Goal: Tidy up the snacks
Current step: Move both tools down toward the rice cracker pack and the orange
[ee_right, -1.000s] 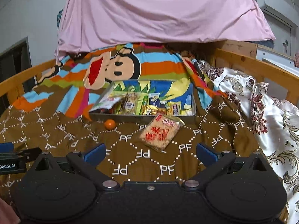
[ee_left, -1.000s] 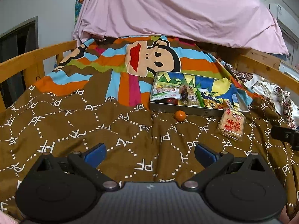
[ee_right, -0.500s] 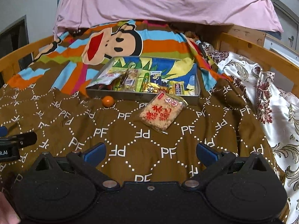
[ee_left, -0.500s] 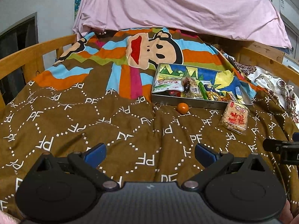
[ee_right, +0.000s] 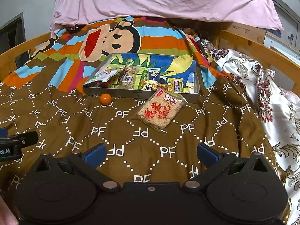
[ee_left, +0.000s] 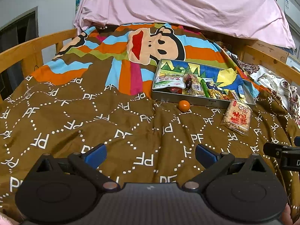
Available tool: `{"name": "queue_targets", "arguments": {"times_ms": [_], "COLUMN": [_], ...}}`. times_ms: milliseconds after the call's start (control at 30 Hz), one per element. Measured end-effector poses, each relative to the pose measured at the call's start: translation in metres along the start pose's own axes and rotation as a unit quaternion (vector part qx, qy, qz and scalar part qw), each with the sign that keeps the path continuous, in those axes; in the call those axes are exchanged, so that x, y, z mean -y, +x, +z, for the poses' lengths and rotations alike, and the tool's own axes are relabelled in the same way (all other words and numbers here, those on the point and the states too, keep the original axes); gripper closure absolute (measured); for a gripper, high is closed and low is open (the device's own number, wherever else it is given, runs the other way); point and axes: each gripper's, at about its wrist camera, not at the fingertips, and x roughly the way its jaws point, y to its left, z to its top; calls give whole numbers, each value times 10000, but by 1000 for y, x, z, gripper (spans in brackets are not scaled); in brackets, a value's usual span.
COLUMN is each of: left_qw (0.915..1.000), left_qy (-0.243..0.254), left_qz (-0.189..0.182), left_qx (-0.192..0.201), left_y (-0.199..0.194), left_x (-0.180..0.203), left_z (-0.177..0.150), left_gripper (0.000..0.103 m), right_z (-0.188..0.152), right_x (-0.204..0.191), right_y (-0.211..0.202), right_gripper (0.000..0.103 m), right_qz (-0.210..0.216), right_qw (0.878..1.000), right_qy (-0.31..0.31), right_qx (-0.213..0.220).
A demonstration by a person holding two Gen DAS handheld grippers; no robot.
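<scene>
A metal tray (ee_left: 187, 100) (ee_right: 116, 91) holding several snack packets sits on the brown blanket. A clear packet of rice crackers with red characters (ee_left: 237, 117) (ee_right: 160, 111) lies on the blanket just in front of the tray's right end. A small orange ball-shaped snack (ee_left: 184, 105) (ee_right: 105, 98) lies against the tray's front wall. My left gripper (ee_left: 150, 153) is open and empty, well short of the tray. My right gripper (ee_right: 151, 152) is open and empty, just short of the cracker packet.
Wooden bed rails (ee_left: 28, 48) (ee_right: 262, 50) run along both sides. A pink sheet (ee_left: 178, 5) hangs over the far end. A floral white quilt (ee_right: 271, 97) lies on the right. The other gripper shows at each view's edge (ee_left: 281, 153) (ee_right: 15, 142).
Both grippers have risen and tilted down, so the tray, the orange snack and the cracker packet sit lower in view. Nothing on the blanket has moved.
</scene>
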Motion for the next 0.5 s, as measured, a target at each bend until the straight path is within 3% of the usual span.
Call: {"name": "queue_targets", "arguments": {"times_ms": [267,500], "left_qw": [9994,9994], "left_qy": [-195,238], "left_qz": [-90,-171], "left_qx": [-284,-164], "left_y": [26,44], "left_x": [2,17], "left_z": [8,20], "left_gripper": [1,1], "right_z": [5,19], "right_x": [7,15], "right_y": [6,24], "right_gripper": [1,1], "right_qz": [51,-22], "right_qw": [9997,9995], "right_qy": [210,265], "right_qx": [-93,-156]}}
